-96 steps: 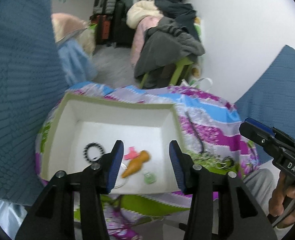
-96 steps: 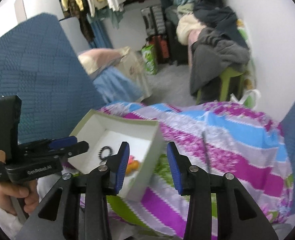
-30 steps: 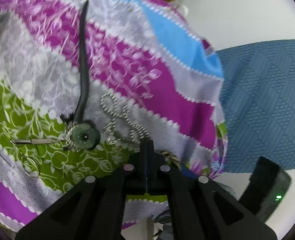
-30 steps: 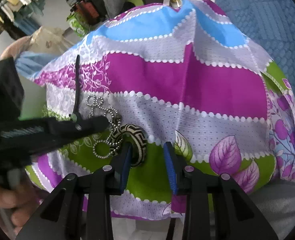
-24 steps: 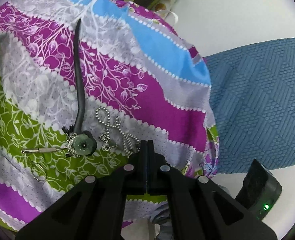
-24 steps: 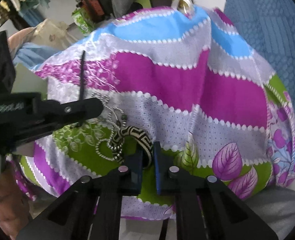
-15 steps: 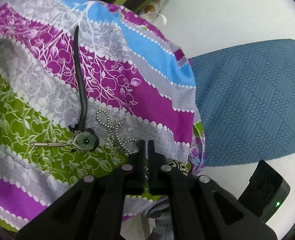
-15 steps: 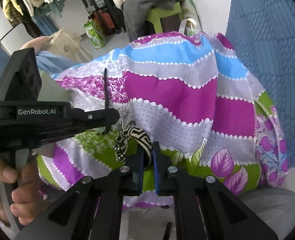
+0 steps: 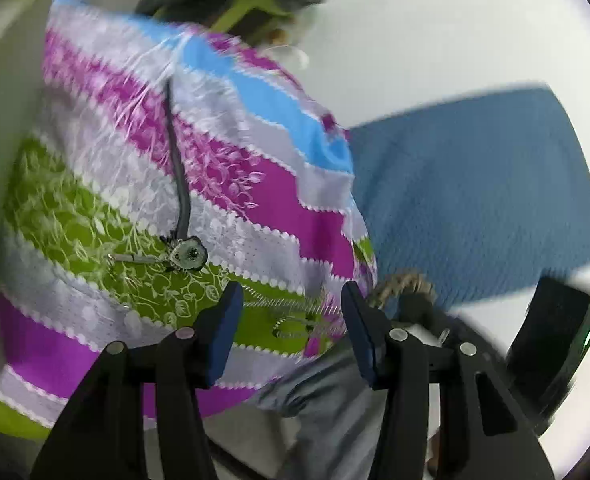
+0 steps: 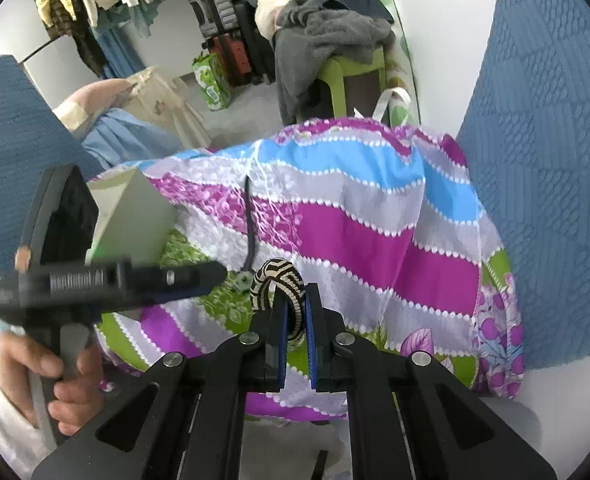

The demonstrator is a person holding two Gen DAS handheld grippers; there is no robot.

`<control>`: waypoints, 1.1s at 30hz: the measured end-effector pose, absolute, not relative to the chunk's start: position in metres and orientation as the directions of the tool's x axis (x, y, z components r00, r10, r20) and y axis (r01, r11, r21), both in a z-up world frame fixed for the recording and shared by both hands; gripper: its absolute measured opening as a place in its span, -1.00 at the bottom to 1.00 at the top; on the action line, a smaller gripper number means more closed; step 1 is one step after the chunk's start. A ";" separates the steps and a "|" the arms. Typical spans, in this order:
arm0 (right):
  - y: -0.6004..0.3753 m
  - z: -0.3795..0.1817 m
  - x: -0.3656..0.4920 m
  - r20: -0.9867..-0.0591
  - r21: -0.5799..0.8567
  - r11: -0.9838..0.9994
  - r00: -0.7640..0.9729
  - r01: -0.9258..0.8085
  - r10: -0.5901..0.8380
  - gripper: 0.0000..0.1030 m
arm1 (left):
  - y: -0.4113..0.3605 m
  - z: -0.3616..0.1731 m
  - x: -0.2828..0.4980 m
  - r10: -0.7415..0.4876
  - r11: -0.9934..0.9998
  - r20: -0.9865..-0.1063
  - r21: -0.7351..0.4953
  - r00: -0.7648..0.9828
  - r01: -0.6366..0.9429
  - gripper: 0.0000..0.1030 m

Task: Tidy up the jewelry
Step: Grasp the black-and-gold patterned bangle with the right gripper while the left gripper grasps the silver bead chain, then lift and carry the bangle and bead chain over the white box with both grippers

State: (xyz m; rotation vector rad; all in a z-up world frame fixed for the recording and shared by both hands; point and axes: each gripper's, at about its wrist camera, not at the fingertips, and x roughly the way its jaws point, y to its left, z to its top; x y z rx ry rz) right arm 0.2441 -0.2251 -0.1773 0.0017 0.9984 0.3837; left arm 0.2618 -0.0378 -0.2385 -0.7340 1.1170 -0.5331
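My right gripper (image 10: 293,310) is shut on a black-and-cream woven bangle (image 10: 277,280) and holds it above the striped cloth (image 10: 359,232); the bangle shows blurred in the left wrist view (image 9: 401,284). My left gripper (image 9: 291,314) is open and empty, and a silver ball chain (image 9: 291,322), blurred, lies between its fingers. A black cord necklace with a green round pendant (image 9: 189,255) lies on the cloth, also in the right wrist view (image 10: 243,280). The pale box (image 10: 133,216) stands at the left.
A blue padded chair back (image 10: 547,152) rises at the right and another one (image 10: 11,152) at the left. A green stool piled with clothes (image 10: 335,52) stands beyond the cloth. The left gripper body (image 10: 107,280) crosses the right wrist view.
My right gripper closed on the bangle and lifted it off the cloth. My left gripper opened and pulled back; the ball chain now lies between its fingers.
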 end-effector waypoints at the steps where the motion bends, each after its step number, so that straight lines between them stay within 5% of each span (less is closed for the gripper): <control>1: -0.225 -0.173 0.244 -0.815 0.182 0.932 0.482 -0.314 0.321 -0.89 | -0.038 -0.227 0.255 -0.697 0.683 -0.618 -0.727 0.364 0.074 0.02; 10: -0.214 -0.138 0.249 -0.786 0.211 0.924 0.507 -0.318 0.354 -0.89 | -0.053 -0.171 0.209 -0.644 0.765 -0.610 -0.496 0.462 0.411 0.01; 17: -0.202 -0.124 0.245 -0.776 0.203 0.916 0.514 -0.346 0.366 -0.89 | -0.067 -0.158 0.209 -0.607 0.786 -0.619 -0.372 0.499 0.494 -0.04; 24: -0.194 -0.122 0.240 -0.779 0.200 0.910 0.504 -0.362 0.372 -0.89 | -0.064 -0.156 0.214 -0.631 0.770 -0.592 -0.400 0.501 0.497 -0.49; 27: -0.192 -0.124 0.239 -0.783 0.202 0.910 0.499 -0.362 0.372 -0.89 | -0.063 -0.157 0.214 -0.640 0.763 -0.590 -0.417 0.492 0.494 -0.95; 33: -0.190 -0.129 0.239 -0.790 0.172 0.921 0.509 -0.350 0.341 -0.89 | -0.057 -0.148 0.206 -0.649 0.759 -0.564 -0.432 0.511 0.488 -0.95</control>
